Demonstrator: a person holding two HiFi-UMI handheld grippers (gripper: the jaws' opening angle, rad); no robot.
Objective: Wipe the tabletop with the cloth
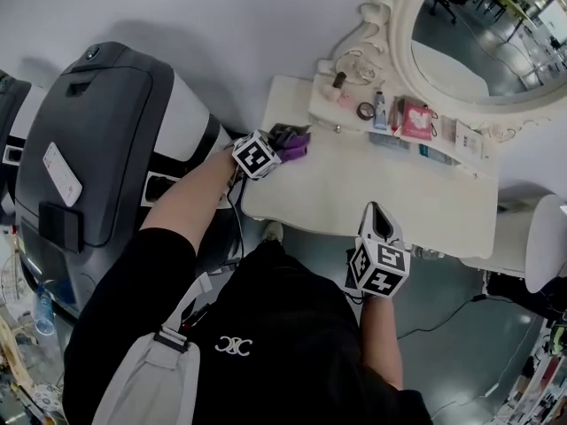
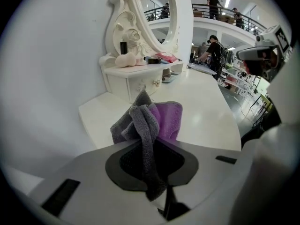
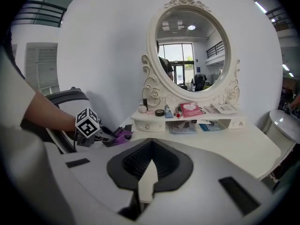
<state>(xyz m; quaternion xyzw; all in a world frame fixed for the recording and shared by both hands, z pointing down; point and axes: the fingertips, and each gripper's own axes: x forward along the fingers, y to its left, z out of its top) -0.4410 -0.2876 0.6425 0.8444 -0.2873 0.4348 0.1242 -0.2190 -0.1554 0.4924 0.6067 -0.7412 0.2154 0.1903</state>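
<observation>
Right gripper [image 1: 376, 212] closest in, at the front edge of the white dressing table [image 1: 425, 197]. Jaws closed, nothing in them. Left gripper [image 1: 282, 140] is out over the table's left end, jaws clamped on the grey-and-purple cloth [image 2: 157, 118]. Cloth is bunched, mostly sticking out ahead of the jaws. Can't tell if it touches the top. Cosmetics shelf [image 1: 323, 106] and oval mirror [image 1: 487, 34] just beyond.

white wall [image 1: 221, 25] | ornate oval mirror [image 1: 478, 42] (white frame) | grey massage chair [image 1: 97, 149] | grey floor [image 1: 434, 290]
</observation>
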